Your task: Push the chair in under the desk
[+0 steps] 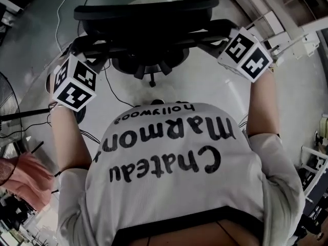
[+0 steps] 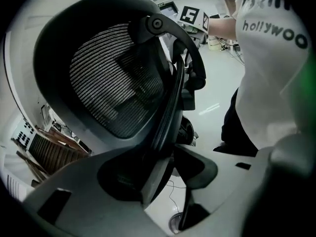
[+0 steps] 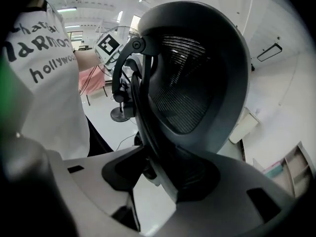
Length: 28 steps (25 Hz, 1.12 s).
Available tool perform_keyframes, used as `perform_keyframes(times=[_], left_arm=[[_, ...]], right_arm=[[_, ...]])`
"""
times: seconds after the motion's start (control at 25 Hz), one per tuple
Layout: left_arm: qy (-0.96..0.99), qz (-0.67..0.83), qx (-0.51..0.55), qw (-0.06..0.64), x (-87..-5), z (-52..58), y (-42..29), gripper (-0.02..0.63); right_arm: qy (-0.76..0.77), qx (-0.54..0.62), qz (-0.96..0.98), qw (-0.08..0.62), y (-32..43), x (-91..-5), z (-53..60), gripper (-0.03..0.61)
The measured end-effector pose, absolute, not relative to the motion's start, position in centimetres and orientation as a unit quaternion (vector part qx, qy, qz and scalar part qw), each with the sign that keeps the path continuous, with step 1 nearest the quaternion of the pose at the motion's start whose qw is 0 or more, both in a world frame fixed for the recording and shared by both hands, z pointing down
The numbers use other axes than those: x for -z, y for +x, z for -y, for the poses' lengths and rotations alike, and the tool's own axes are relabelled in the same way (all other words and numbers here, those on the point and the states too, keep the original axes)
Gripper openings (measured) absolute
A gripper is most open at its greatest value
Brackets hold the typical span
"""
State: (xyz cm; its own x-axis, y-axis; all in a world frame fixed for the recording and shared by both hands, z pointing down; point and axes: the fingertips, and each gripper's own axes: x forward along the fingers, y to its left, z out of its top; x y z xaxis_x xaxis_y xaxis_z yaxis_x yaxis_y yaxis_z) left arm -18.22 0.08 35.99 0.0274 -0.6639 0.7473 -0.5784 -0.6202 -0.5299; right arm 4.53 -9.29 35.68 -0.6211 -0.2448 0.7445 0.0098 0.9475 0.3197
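Note:
A black office chair [image 1: 148,19] with a mesh backrest [image 2: 113,83] stands right in front of me, its back toward me. My left gripper [image 1: 82,53] holds the backrest's left edge and my right gripper [image 1: 225,37] its right edge. In the left gripper view the backrest's rim runs between the jaws of the left gripper [image 2: 163,172] and meets the pads. The right gripper view shows the same: the backrest [image 3: 197,83] rim is clamped in the right gripper [image 3: 163,174]. I cannot make out a desk for certain.
The chair's wheeled base [image 1: 149,68] rests on a pale glossy floor with cables [image 1: 110,88] trailing across it. Pale shelving [image 1: 287,14] stands at the far right. A pink cloth [image 1: 25,173] and dark clutter lie low at the left.

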Motion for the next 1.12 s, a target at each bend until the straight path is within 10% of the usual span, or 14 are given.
perform_keyframes(times=[1.12], left_arm=[[-0.764,-0.334,0.540,0.115,-36.9,-4.8,-4.3,0.229]], right_arm=[[0.238,0.082,0.863,0.438,20.3,-36.6,-4.1,0.211]])
